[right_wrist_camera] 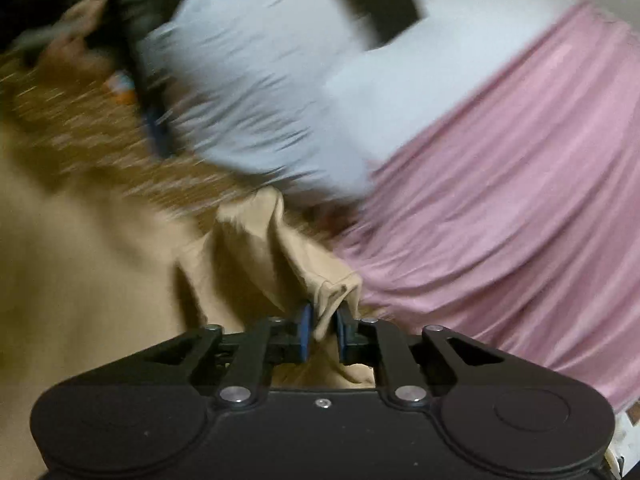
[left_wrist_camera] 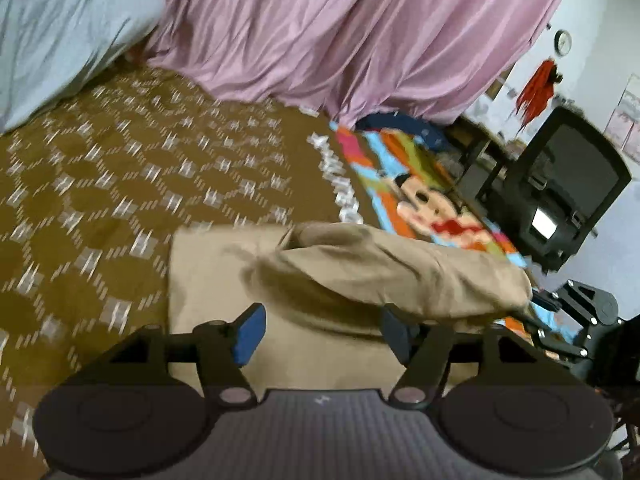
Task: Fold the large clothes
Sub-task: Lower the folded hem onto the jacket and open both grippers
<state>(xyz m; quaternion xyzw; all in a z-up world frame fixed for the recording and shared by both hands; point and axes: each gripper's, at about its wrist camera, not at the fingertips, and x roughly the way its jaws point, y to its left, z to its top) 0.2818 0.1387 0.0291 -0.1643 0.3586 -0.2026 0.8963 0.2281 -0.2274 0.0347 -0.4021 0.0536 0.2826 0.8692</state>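
Lying on the brown patterned bedspread (left_wrist_camera: 100,184), the tan garment (left_wrist_camera: 224,280) has one bunched end lifted by the right gripper (right_wrist_camera: 323,330), clenched on that fold. The left gripper (left_wrist_camera: 322,330) hovers over the near flat part, jaws apart and empty. Pink drapery (left_wrist_camera: 340,40) hangs beyond.

Left tool (left_wrist_camera: 322,330) gapes wide, empty – right tool (right_wrist_camera: 322,334) pinched nearly closed

A tan garment (left_wrist_camera: 280,280) lies partly folded on the patterned bedspread, one bunched edge (right_wrist_camera: 332,292) lifted.
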